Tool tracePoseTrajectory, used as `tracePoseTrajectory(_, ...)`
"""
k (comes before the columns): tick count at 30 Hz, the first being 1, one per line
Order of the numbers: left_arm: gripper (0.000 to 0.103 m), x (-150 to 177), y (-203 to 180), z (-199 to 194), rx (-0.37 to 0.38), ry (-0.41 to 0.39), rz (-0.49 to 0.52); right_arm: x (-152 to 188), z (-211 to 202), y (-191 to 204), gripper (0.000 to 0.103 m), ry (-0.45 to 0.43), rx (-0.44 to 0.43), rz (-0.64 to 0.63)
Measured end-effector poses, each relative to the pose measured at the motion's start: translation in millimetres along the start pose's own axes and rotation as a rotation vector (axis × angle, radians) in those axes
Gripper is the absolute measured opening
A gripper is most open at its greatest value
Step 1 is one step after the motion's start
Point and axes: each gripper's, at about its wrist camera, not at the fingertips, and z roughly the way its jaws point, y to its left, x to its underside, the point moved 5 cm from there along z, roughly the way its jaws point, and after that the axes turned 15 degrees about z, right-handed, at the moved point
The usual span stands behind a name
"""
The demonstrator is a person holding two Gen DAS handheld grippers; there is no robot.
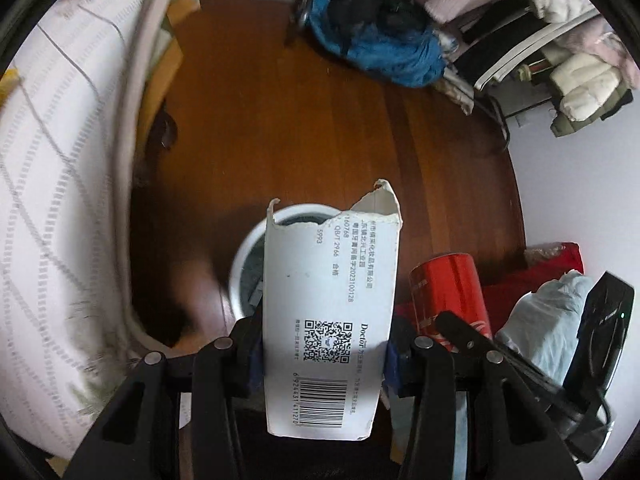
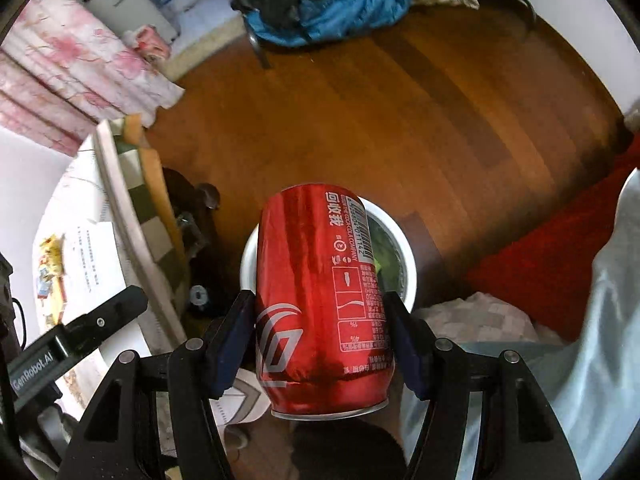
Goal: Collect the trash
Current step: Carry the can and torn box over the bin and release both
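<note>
While the left gripper [image 1: 324, 354] pinches a light, crushable torn carton [image 1: 330, 312] low between its fingers, the right gripper [image 2: 324, 336] clamps a slick, dentable can [image 2: 320, 300] mid-body; bin [image 2: 406, 264] beyond fingertips.

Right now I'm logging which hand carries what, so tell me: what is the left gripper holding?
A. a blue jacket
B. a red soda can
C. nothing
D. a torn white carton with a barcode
D: in the left wrist view the left gripper is clamped on the torn white carton; the red can sits in the right gripper.
</note>
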Motion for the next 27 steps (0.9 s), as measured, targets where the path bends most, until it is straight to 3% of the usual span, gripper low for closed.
tracePoseTrajectory(6, 0.045, -3, 4, 33, 0.087, 0.088, -0.083, -10, 33, -13, 0.066, 0.030, 0.021, 0.025)
tracePoseTrajectory(8, 0.062, -2, 7, 38, 0.086, 0.106, -0.081, -14, 45, -16, 0.067, 0.049, 0.023, 0.041)
tracePoseTrajectory(9, 0.080, -2, 9, 38, 0.082, 0.103, -0.085, -15, 51, -19, 0.067, 0.060, 0.025, 0.050)
tracePoseTrajectory(10, 0.090, -2, 10, 37, 0.079, 0.102, -0.082, -15, 57, -21, 0.080, 0.076, 0.026, 0.060)
tracePoseTrajectory(11, 0.091, -1, 11, 36, 0.063, 0.106, -0.071, -15, 61, -24, 0.100, 0.086, 0.033, 0.068)
tracePoseTrajectory(12, 0.091, -1, 11, 38, 0.044, 0.112, -0.057, -15, 63, -26, 0.102, 0.089, 0.044, 0.071)
tracePoseTrajectory(15, 0.097, 3, 14, 33, -0.045, 0.119, 0.007, -11, 68, -34, 0.102, 0.091, 0.090, 0.068)
tracePoseTrajectory(23, 0.098, 24, 32, 10, -0.289, 0.071, 0.132, 16, 68, -36, 0.102, 0.101, 0.188, 0.026)
tracePoseTrajectory(27, 0.098, 26, 34, 1, -0.336, 0.063, 0.155, 29, 62, -35, 0.102, 0.098, 0.202, 0.015)
